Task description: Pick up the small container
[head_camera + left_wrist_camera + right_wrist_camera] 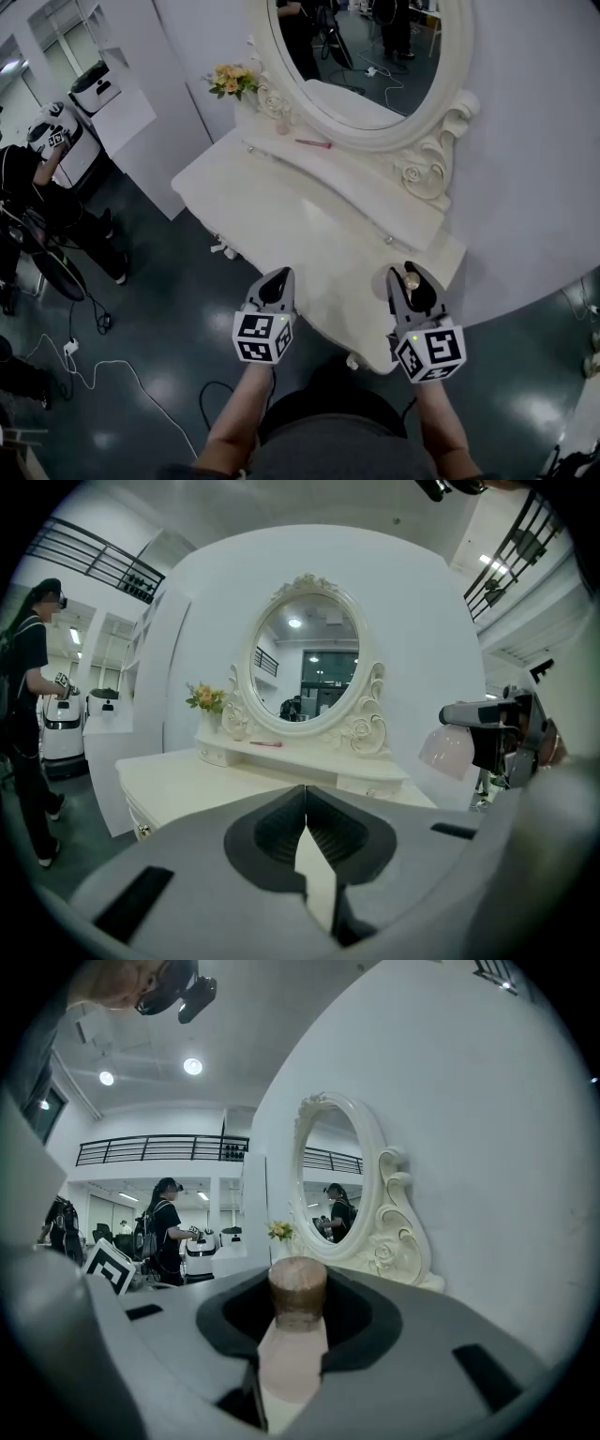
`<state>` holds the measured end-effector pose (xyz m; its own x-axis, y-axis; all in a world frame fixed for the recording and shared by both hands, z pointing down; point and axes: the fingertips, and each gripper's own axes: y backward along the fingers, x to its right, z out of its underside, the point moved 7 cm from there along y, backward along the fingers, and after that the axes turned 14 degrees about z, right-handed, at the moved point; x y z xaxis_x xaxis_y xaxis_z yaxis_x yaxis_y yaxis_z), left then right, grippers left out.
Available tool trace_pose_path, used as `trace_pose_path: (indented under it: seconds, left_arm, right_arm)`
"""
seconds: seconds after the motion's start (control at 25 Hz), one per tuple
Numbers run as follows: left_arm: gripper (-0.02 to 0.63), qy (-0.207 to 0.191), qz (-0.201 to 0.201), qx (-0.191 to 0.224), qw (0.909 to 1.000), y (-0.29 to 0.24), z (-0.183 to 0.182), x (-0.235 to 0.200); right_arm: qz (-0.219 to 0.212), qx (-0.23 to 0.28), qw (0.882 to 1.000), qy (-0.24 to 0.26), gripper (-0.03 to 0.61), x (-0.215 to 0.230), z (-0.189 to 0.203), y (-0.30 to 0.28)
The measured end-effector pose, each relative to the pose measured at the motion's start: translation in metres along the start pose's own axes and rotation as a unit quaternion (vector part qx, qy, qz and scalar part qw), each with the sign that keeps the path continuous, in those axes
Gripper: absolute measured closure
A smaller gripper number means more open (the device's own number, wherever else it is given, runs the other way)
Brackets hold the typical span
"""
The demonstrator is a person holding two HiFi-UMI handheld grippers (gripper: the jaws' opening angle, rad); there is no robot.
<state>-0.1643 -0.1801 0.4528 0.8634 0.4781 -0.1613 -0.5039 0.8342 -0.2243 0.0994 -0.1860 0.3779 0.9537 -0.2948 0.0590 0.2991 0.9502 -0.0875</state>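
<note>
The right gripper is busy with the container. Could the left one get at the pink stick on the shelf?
Probably yes. The left gripper is shut and empty, and the table between it and the pink stick lies bare; its jaws must open first.

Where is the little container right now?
The small container is clamped in the right gripper, at the head view's lower right, over the front edge of the white dressing table.
</note>
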Motion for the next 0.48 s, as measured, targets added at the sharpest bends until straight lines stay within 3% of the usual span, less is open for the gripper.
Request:
trace_pose_path:
  seconds: [0.48]
  left_arm:
    - [0.607,0.0,-0.007,0.005,1.0,0.011,0.0,-0.006]
  right_arm:
    - [-0.007,0.021,1.0,-0.007,0.449,-0.011,-0.014,0.006]
